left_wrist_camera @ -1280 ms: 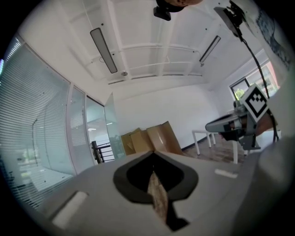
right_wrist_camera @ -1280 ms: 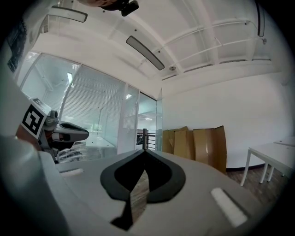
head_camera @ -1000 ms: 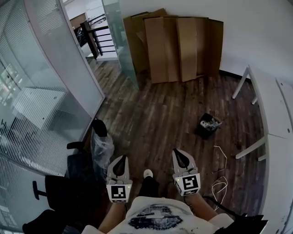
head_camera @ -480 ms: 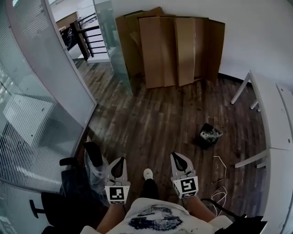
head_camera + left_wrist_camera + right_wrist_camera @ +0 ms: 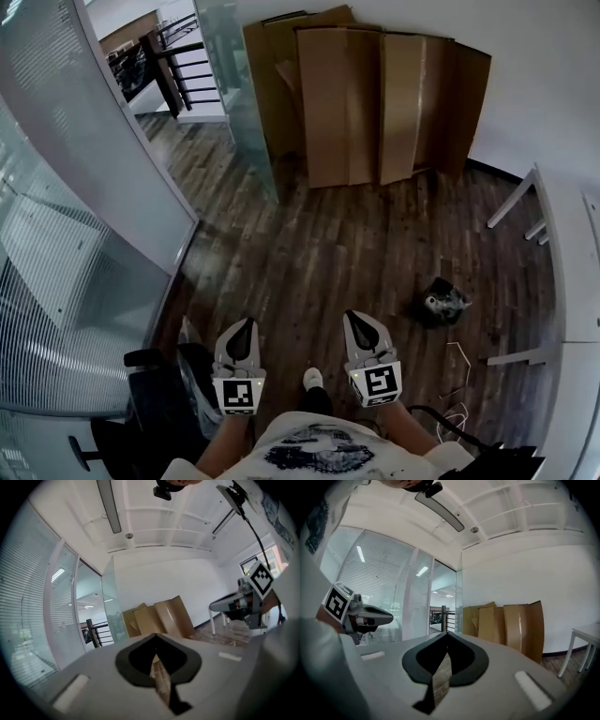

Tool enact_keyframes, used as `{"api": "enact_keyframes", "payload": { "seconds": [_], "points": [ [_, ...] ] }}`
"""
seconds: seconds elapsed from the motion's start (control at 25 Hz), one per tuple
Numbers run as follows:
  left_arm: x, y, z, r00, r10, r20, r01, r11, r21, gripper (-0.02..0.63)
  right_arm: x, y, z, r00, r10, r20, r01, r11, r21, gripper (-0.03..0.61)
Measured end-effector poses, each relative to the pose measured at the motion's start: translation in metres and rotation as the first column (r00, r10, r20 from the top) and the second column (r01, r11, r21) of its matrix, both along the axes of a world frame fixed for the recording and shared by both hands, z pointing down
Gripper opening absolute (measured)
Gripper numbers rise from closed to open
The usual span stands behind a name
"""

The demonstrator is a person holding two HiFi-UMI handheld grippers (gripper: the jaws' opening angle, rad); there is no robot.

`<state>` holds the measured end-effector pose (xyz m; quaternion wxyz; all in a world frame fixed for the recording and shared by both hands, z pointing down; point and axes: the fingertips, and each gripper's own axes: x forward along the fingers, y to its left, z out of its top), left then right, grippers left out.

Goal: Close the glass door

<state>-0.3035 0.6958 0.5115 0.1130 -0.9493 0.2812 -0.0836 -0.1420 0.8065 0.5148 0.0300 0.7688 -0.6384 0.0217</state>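
Reaching the door comes first, since the step in hand looks like the approach and neither tool is near the door. At far left runs the frosted glass wall [image 5: 75, 216], with an office chair [image 5: 150, 394] at its foot, so steer clear of that. Past the wall's white post is the open doorway with a dark railing [image 5: 187, 66] beyond it. The glass door [image 5: 242, 103] stands swung into the room on the doorway's right side, well ahead of both tools. The left tongs [image 5: 247, 323] are pressed together with nothing in them and held level. The right tongs [image 5: 352, 317] are the same (together and empty). Shut tips should serve as a blunt pusher, I judge: lay them against the door's free edge rather than the bare pane, then push slowly toward the post. Cardboard sheets [image 5: 375, 103] lean on the wall just right of the door. The cables [image 5: 457, 361] on the floor at right are worth stepping round.
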Motion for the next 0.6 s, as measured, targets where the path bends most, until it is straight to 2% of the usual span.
{"api": "enact_keyframes", "payload": {
  "seconds": [0.32, 0.6],
  "points": [
    [0.021, -0.049, -0.001, 1.0, 0.005, 0.028, -0.005, 1.0, -0.027, 0.0, 0.017, -0.052, 0.016, 1.0, -0.009, 0.016, 0.01, 0.999, -0.039, 0.008],
    [0.023, -0.08, 0.001, 1.0, -0.017, 0.017, 0.018, 0.999, -0.036, 0.0, 0.026, -0.092, 0.02, 0.999, -0.03, 0.015, 0.031, 0.998, -0.057, 0.008]
  ]
}}
